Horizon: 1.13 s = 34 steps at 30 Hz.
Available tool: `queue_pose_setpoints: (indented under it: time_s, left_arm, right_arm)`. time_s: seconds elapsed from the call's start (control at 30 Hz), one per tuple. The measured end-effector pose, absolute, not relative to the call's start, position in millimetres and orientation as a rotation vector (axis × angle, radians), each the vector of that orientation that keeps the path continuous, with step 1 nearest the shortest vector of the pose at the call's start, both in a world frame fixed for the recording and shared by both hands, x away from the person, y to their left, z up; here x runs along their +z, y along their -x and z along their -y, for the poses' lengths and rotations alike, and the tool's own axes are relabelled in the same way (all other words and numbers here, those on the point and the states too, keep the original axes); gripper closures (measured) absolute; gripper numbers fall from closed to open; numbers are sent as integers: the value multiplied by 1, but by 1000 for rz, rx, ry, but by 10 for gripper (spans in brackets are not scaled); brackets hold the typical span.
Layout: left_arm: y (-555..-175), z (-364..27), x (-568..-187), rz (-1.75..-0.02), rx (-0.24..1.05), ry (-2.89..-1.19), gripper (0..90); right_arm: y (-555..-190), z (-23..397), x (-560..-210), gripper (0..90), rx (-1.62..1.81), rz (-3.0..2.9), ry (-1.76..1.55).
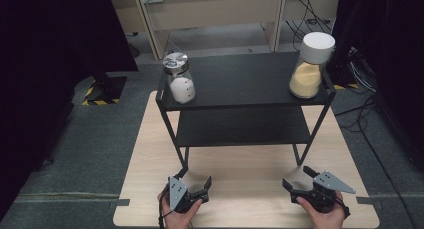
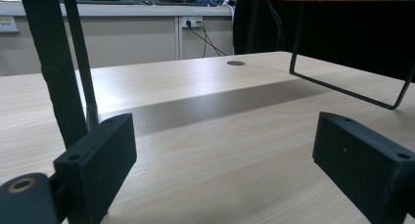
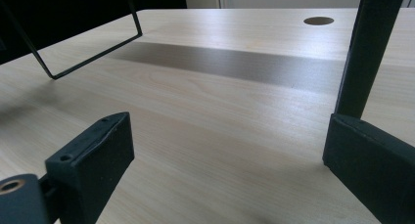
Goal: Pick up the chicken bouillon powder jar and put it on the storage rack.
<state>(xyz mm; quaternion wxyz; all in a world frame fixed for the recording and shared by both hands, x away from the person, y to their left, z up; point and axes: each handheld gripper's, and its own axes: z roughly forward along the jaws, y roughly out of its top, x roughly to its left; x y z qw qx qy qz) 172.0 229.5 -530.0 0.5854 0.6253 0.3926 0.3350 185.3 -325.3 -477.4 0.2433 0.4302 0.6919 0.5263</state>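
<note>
On the wooden table's near edge, the left gripper and right gripper rest wide open, holding nothing. Both jars sit untouched on the black shelf rack's top: white-powder jar at its left corner, yellow-grain jar at its right. Nothing looks started yet.

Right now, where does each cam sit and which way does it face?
High view: above the near table edge, looking forward and down on the black shelf, two jars; both hands, left tool, right tool show.
Left gripper view: on the left tool, low, facing under the shelf; open jaws show.
Right gripper view: on the right tool, likewise.
Shared: wooden table, shelf legs.
</note>
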Motion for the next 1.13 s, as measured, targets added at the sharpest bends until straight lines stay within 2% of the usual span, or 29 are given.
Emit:
queue_pose_setpoints:
  time_s: [1.13]
  left_arm:
    - [-173,-230,-529,-917,775,-1461,85]
  right_arm:
    - [-188,330,-484,62,1450,-1886,-1175]
